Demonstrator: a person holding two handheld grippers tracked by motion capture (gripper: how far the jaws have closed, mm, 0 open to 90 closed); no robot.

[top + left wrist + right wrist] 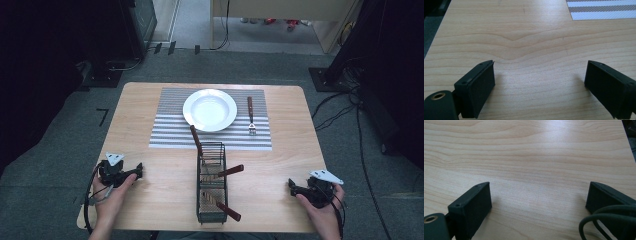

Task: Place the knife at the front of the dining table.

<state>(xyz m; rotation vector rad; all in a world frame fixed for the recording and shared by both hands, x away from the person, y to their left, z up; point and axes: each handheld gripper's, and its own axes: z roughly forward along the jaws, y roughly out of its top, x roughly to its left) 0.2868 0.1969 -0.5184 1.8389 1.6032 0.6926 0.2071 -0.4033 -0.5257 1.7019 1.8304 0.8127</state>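
Observation:
A white plate [210, 110] lies on a striped placemat [170, 132] at the far middle of the wooden table [150, 190]. A fork [251, 116] with a brown handle lies on the mat right of the plate. A dark wire cutlery rack [211, 187] stands at the near middle with three brown-handled utensils [230, 171] in it. My left gripper [138, 171] rests on the table's near left, open, with bare wood between its pads [480, 90]. My right gripper [291, 186] rests at the near right, open too, nothing between its pads [471, 211].
The placemat's corner [599, 10] lies ahead and to the right in the left gripper view. The table's right edge [627, 140] is close in the right gripper view. Cables [350, 115] and dark stands are on the floor around the table.

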